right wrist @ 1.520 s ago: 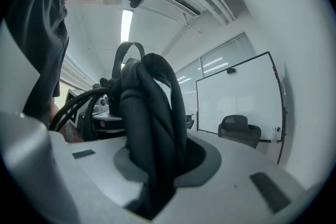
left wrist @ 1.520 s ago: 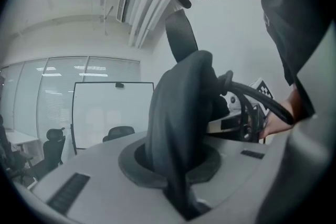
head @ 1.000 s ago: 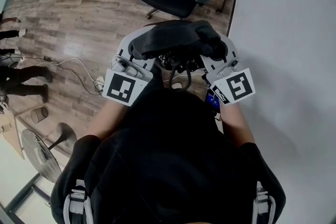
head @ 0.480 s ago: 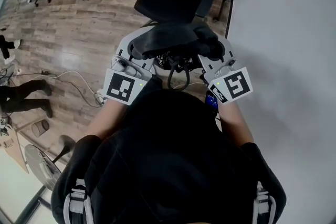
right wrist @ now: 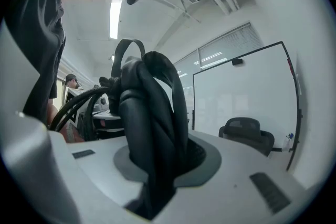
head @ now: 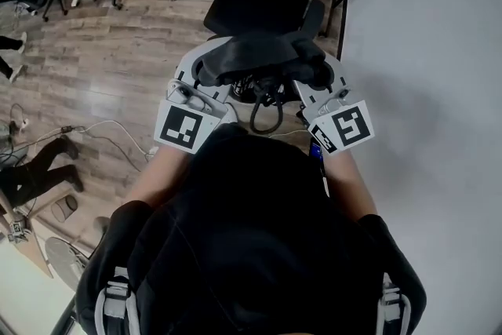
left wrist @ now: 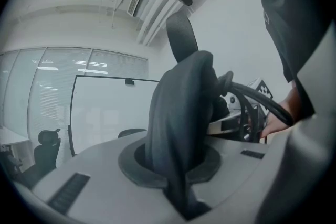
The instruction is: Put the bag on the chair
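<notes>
left gripper (head: 202, 81): jaws narrow, clamped on fabric of the black bag (head: 260, 59) | right gripper (head: 325, 82): jaws narrow, clamped on the bag's other end | bag: held up between both grippers, near the chair (head: 255, 0)

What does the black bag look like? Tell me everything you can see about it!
The bag is black and soft, like cloth, bunched into a long floppy lump. A looped strap dangles below it. It is held up sideways between two grippers: the left gripper pinches one end, the right gripper the other. From the head view it lies just before the black office chair; I cannot tell if it touches the seat.
</notes>
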The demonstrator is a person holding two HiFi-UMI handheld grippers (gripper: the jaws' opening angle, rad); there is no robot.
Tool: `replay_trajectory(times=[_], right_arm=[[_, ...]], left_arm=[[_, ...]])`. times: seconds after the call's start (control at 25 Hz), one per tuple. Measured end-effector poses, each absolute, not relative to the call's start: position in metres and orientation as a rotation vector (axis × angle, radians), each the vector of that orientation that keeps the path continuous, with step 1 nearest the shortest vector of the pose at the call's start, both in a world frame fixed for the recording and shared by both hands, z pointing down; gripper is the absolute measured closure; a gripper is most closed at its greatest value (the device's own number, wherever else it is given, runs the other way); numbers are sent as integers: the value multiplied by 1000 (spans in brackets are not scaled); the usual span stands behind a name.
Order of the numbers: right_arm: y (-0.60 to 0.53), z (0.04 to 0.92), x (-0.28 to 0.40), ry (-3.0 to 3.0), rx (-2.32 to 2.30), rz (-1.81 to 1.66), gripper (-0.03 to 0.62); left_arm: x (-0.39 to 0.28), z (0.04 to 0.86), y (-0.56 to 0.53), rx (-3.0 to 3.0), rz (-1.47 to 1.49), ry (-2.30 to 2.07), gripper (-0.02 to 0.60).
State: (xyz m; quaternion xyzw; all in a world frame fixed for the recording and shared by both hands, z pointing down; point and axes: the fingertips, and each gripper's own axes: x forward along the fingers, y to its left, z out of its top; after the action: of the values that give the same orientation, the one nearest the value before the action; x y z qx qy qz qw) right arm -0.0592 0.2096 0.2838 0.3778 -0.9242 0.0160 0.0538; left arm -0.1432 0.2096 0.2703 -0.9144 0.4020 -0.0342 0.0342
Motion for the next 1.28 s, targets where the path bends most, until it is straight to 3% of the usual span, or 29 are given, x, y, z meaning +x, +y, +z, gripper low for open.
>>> replay_trajectory(times=[0.6, 1.28], right_arm=[[145, 290, -121, -2772, 1188, 50, 520], [53, 291, -78, -2763, 1215, 10, 519]], left_arm=[[-204, 273, 141, -2827, -93, 1222, 538], [-160, 274, 49, -2827, -121, 1189, 538]])
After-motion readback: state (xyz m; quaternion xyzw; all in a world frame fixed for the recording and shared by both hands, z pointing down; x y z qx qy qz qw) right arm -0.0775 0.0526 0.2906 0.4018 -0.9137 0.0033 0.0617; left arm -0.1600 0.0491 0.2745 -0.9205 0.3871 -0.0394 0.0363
